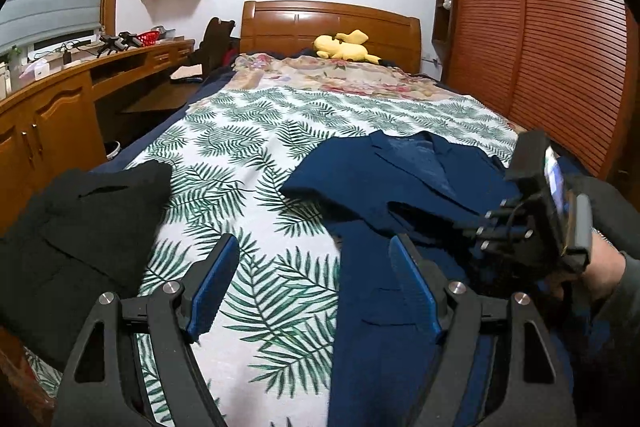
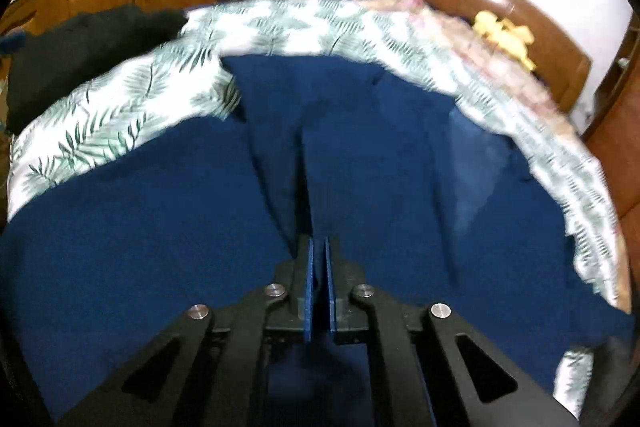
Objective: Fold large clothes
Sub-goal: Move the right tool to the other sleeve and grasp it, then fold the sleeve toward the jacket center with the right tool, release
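Observation:
A dark blue suit jacket (image 1: 400, 195) lies spread on the leaf-print bedsheet (image 1: 248, 155), collar toward the headboard. My left gripper (image 1: 314, 247) hovers open over the jacket's left edge, its left finger above the sheet and its right finger above blue cloth, with nothing between the pads. In the right wrist view the jacket (image 2: 160, 227) fills the lower frame. My right gripper (image 2: 318, 241) is shut on a raised ridge of the blue fabric. The right tool's housing (image 1: 536, 195) and the hand (image 1: 600, 267) holding it show at the right of the left wrist view.
A black garment (image 1: 80, 227) lies folded at the bed's left edge. A yellow plush toy (image 1: 344, 47) rests by the wooden headboard (image 1: 328, 23). A wooden desk (image 1: 60, 107) runs along the left, and a slatted wardrobe (image 1: 540, 47) stands on the right.

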